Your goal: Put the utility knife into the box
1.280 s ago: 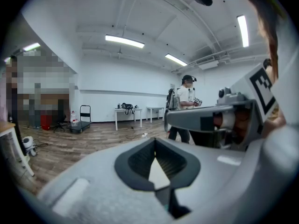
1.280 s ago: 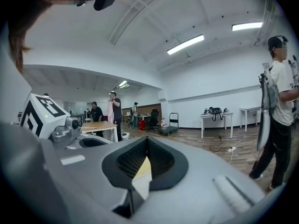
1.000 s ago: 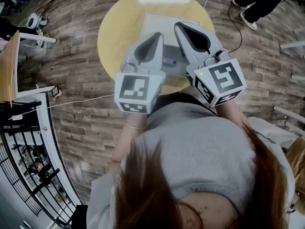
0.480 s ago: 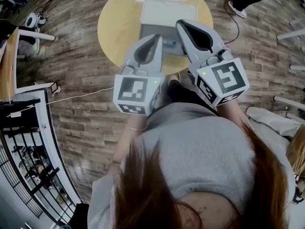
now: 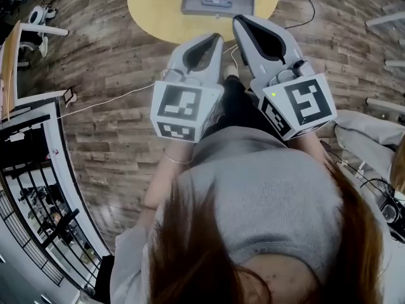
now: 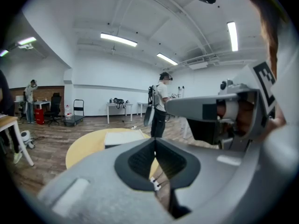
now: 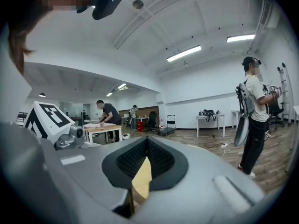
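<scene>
Nothing legible shows in any view: no word, brand, number or sign. The only printed marks are black-and-white square patterns point(image 5: 183, 104) on the cube of the left hand-held gripper point(image 5: 216, 40), and similar ones on the cube of the right hand-held gripper point(image 5: 239, 23). They are blocky coded shapes, not letters or digits. Any print on the things on the desk point(image 5: 155, 8) or farther off in the room is too small or blurred to make out.
</scene>
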`<control>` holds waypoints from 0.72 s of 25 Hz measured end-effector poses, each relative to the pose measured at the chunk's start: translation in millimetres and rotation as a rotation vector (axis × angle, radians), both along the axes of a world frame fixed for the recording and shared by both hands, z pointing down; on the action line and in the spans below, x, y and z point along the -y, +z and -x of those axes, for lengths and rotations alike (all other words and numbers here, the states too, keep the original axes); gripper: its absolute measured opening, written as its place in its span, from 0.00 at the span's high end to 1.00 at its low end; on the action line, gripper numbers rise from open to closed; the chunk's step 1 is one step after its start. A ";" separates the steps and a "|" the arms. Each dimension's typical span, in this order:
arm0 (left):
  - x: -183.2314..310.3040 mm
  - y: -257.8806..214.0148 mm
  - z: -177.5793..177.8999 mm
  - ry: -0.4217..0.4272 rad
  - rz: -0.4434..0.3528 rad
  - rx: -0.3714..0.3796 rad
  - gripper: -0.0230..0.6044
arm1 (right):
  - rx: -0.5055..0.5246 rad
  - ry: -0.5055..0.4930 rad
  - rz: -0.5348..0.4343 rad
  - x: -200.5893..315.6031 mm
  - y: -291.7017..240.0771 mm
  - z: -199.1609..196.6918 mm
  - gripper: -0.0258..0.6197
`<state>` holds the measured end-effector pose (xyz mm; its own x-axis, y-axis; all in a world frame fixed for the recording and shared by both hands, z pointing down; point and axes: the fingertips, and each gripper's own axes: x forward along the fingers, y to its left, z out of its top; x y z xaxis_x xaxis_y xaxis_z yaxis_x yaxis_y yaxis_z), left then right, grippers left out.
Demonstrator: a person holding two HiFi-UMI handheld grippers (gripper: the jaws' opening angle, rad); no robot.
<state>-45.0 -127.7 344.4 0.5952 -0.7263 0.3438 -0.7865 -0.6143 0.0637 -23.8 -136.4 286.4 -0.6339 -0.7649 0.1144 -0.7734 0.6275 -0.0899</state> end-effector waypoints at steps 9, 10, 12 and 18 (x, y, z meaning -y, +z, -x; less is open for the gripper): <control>-73.0 -9.0 -17.6 0.044 -0.026 0.005 0.97 | -0.002 0.031 -0.020 -61.0 -17.1 -5.2 0.95; -78.1 -9.8 -19.4 0.041 -0.028 0.003 0.97 | 0.000 0.029 -0.024 -65.5 -19.5 -6.9 0.95; -87.3 -12.2 -23.7 0.034 -0.033 -0.003 0.97 | -0.002 0.026 -0.029 -74.2 -21.7 -11.0 0.95; -116.2 -16.9 -42.4 0.005 -0.029 -0.026 0.97 | 0.001 0.009 -0.001 -103.9 -20.5 -29.5 0.95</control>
